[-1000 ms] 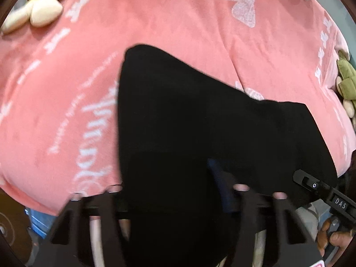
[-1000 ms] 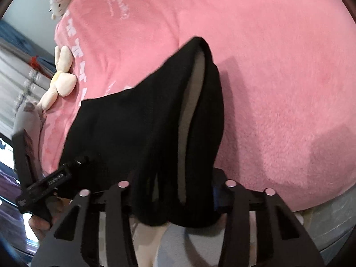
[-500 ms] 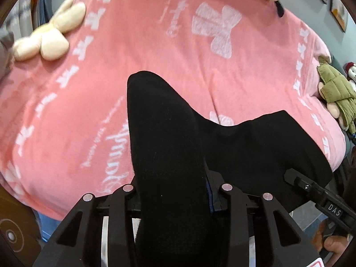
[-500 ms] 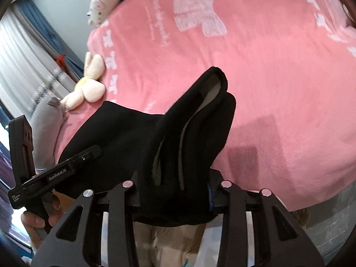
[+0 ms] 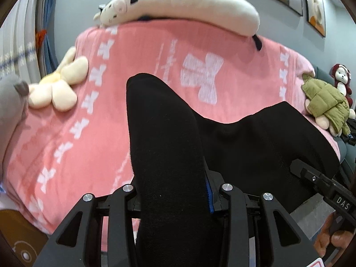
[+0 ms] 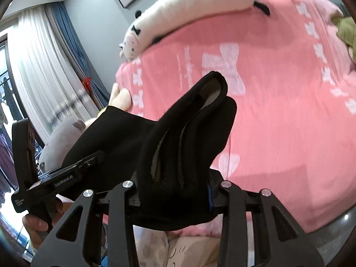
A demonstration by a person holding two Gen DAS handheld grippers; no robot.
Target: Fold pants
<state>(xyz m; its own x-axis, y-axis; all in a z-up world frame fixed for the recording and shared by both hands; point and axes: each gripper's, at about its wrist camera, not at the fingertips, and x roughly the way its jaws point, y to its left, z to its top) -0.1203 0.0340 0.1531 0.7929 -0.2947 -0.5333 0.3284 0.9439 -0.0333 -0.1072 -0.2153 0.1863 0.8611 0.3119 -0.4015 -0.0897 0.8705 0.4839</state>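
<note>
The black pants [image 5: 169,146] hang lifted between both grippers above the pink bed. My left gripper [image 5: 175,191] is shut on one corner of the pants, which stands up from its jaws as a thick fold. My right gripper [image 6: 175,191] is shut on the other corner of the pants [image 6: 189,138], whose grey inner lining shows. The cloth sags between the two. The right gripper's body [image 5: 320,182] shows at the lower right of the left wrist view. The left gripper's body [image 6: 55,178] shows at the left of the right wrist view.
The bed has a pink blanket [image 5: 233,89] with white bows. A long white plush pillow [image 5: 182,6] lies at the head. A cream flower plush [image 5: 60,84] and a grey plush [image 6: 57,142] sit on the left, an olive-jacketed toy [image 5: 327,102] on the right. Curtains [image 6: 44,71] hang left.
Both grippers have lifted the pants and tilted upward; the bed's head, the white pillow and the wall have come into view. The pants have bunched into upright folds in the jaws.
</note>
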